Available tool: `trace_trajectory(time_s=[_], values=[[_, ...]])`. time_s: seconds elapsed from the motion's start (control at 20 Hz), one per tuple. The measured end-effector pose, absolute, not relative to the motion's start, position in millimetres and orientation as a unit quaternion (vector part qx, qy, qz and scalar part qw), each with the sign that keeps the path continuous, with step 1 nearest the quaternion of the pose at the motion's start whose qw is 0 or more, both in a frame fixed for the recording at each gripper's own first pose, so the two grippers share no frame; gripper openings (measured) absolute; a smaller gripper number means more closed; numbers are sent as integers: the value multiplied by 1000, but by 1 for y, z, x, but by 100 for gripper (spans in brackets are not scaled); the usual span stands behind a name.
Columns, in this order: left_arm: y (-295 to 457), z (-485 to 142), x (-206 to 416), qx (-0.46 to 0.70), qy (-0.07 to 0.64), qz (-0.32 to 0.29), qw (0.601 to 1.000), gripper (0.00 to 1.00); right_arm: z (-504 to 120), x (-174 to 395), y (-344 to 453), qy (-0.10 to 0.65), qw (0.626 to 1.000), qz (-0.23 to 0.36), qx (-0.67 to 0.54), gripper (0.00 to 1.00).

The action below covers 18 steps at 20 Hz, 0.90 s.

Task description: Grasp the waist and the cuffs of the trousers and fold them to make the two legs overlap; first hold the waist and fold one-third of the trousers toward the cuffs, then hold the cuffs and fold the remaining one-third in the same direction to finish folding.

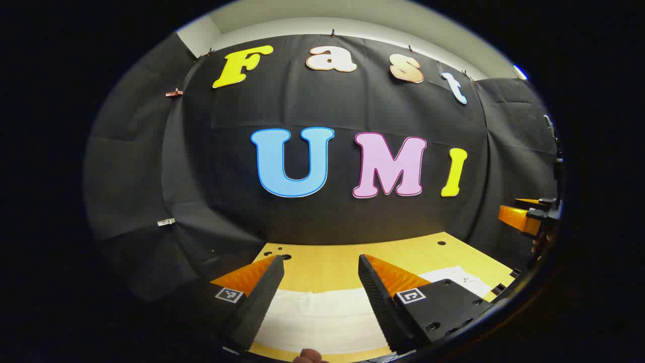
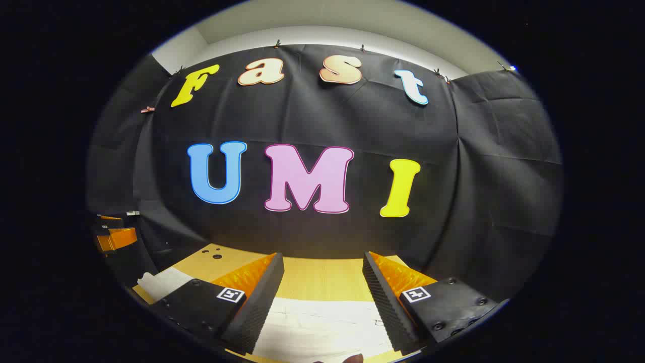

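Above a yellow wooden table (image 1: 342, 264), the left gripper (image 1: 321, 264) hangs with its jaws spread wide and nothing between them, as seen in the left gripper view. White trousers (image 1: 322, 315) lie flat on the tabletop below and beyond the fingertips, stretching in a band across the table toward its right end; their lower edge is cut off by the fingers and the rim of the view, so waist and cuffs cannot be told apart. A fingertip of the person's hand (image 1: 307, 357) peeks in at the very bottom. At the far right edge, the right gripper (image 1: 524, 217) shows only in part, blurred and dim.

Seen from the right gripper view, the right gripper (image 2: 322, 262) is likewise released, jaws apart and clear of the cloth, with the trousers (image 2: 322, 322) spread pale beneath them and a further strip showing at lower left past the finger mount. The left gripper (image 2: 113, 234) sits at the left margin, partly cropped. Small holes (image 2: 216, 256) dot the table's far left corner.
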<state>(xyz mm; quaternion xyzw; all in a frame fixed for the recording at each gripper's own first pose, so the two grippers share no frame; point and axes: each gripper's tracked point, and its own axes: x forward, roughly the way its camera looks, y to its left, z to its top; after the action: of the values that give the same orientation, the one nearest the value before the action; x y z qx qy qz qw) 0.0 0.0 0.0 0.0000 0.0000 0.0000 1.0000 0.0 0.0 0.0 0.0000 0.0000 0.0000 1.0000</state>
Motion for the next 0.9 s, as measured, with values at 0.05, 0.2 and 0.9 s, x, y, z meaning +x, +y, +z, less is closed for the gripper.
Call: trace_trajectory(time_s=[0.05,0.2,0.9], values=[[1,0,0,-1,1,0,1000,94,-1,0,1,0,1000,-1,-2,97],[2,-3,2,-2,3,-2,1000,94,-2,1,4,1,1000,-1,-5,97],[10,-11,6,35,-3,-16,999,94,-11,8,8,11,1000,-1,-13,97]])
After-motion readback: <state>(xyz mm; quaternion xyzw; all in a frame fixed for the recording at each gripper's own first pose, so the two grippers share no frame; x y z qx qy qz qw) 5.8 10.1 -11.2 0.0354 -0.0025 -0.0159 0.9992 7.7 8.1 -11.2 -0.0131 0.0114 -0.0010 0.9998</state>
